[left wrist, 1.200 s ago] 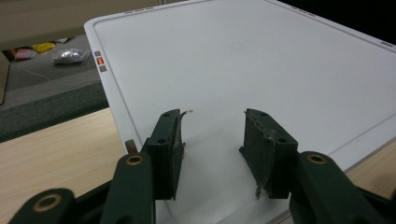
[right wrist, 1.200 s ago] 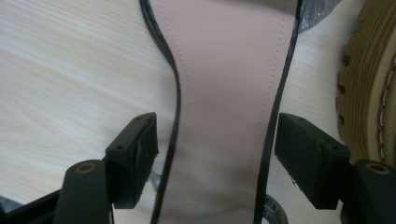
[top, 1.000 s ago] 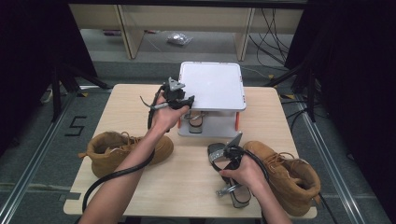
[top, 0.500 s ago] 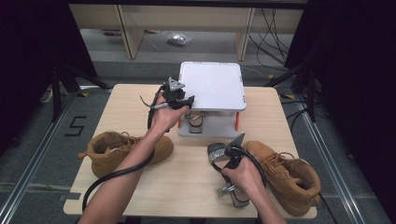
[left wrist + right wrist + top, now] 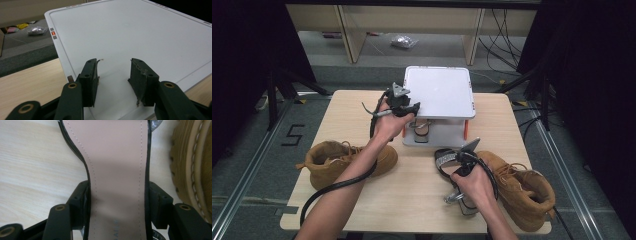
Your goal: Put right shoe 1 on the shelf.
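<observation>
A black sandal with a beige insole (image 5: 117, 170) lies on the wooden table (image 5: 422, 190), its silver strap (image 5: 444, 161) toward the far end. My right gripper (image 5: 118, 192) straddles its waist. The jaws have just been closing, and both pads press on the insole's edges. In the high view this gripper (image 5: 457, 170) sits left of a tan boot (image 5: 522, 190). My left gripper (image 5: 113, 75) hovers open and empty over the white top of a small rack (image 5: 137, 32). From above, the left gripper (image 5: 412, 107) is at the rack's near-left corner.
A second sandal (image 5: 422, 131) rests on the rack's lower shelf, under the white top (image 5: 442, 92). Another tan boot (image 5: 337, 160) lies at the table's left. The right boot's ridged sole (image 5: 192, 165) is close beside the gripped sandal. Cables trail from both grippers.
The right hand has shifted only slightly over the sandal. The left hand and the boots have stayed put.
</observation>
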A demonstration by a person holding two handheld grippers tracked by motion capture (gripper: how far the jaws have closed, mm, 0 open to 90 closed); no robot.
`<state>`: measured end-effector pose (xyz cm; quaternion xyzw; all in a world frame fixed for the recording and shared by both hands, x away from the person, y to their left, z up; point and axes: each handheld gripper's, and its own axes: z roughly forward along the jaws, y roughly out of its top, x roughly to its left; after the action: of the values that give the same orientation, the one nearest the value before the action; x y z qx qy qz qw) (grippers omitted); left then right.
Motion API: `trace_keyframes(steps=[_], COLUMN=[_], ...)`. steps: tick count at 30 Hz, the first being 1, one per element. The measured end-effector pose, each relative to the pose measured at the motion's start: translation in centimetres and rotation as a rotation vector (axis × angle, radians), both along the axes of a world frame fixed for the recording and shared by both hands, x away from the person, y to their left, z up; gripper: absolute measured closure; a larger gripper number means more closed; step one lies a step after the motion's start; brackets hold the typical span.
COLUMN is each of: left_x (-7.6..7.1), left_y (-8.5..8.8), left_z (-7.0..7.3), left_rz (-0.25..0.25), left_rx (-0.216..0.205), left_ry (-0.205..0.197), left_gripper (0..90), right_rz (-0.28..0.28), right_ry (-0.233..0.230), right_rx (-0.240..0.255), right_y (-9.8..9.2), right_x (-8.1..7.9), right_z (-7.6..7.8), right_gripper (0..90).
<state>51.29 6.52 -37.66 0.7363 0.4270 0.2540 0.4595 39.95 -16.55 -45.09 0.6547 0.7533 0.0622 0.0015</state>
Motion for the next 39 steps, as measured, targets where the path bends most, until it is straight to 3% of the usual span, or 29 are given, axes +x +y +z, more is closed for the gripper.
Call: trace_keyframes(steps=[1, 4, 6, 7, 14, 19, 22, 27, 28, 31, 35, 36, 37, 38, 39], left_x=[0.0, 0.0, 0.0, 0.0, 0.0, 0.0, 0.1, 0.1, 0.1, 0.0, 0.1, 0.0, 0.1, 0.1, 0.1], left_y=[0.0, 0.0, 0.0, -0.1, 0.0, -0.1, 0.0, 0.0, -0.1, -0.1, -0.1, -0.1, -0.1, -0.1, -0.1], left_z=[0.0, 0.0, 0.0, 0.0, 0.0, -0.1, 0.0, 0.0, -0.1, -0.1, -0.1, -0.1, -0.1, -0.1, -0.1], left_rz=[0.000, 0.001, 0.000, 0.004, 0.000, 0.004, -0.003, -0.002, 0.002, 0.003, 0.002, 0.002, 0.002, 0.002, 0.002], left_rx=[0.000, 0.000, 0.000, -0.012, 0.001, -0.010, 0.002, 0.002, -0.010, -0.010, -0.009, -0.010, -0.010, -0.010, -0.010], left_ry=[0.000, -0.001, -0.001, -0.003, -0.002, -0.007, -0.003, -0.005, -0.009, -0.010, -0.009, -0.009, -0.008, -0.009, -0.009], left_gripper=[56.5, 56.5, 56.6, 56.6, 56.6, 56.8, 56.8, 56.9, 56.9, 57.0, 57.0, 57.0, 57.1, 57.4, 57.5], right_rz=[0.021, -0.010, 0.013, -0.030, -0.047, -0.090, -0.098, -0.130, -0.107, -0.114, -0.140, -0.120, -0.134, -0.135, -0.121], right_ry=[-0.007, -0.030, -0.059, -0.061, -0.126, -0.165, -0.211, -0.212, -0.222, -0.242, -0.237, -0.254, -0.255, -0.240, -0.262], right_rx=[0.027, 0.010, 0.015, 0.026, 0.039, 0.049, 0.039, 0.039, 0.023, 0.003, 0.022, 0.007, 0.009, 0.002, -0.007], right_y=[-0.2, -0.1, -0.5, -0.2, -0.2, 0.1, 0.2, 0.7, 0.6, 0.9, 1.3, 1.2, 1.4, 1.4, 1.3], right_x=[0.1, 0.2, 0.5, 0.5, 2.1, 3.7, 4.6, 5.9, 6.0, 6.4, 6.8, 6.9, 7.0, 7.1, 7.3], right_z=[0.1, 0.5, 0.7, 1.0, 1.8, 1.9, 1.9, 1.4, 1.3, 1.0, 0.6, 0.4, 0.3, 0.2, 0.0], right_gripper=[43.8, 43.8, 43.8, 43.9, 43.8, 43.8, 43.8, 43.8, 43.8, 43.8, 43.8, 43.8, 43.8, 43.8, 43.8])
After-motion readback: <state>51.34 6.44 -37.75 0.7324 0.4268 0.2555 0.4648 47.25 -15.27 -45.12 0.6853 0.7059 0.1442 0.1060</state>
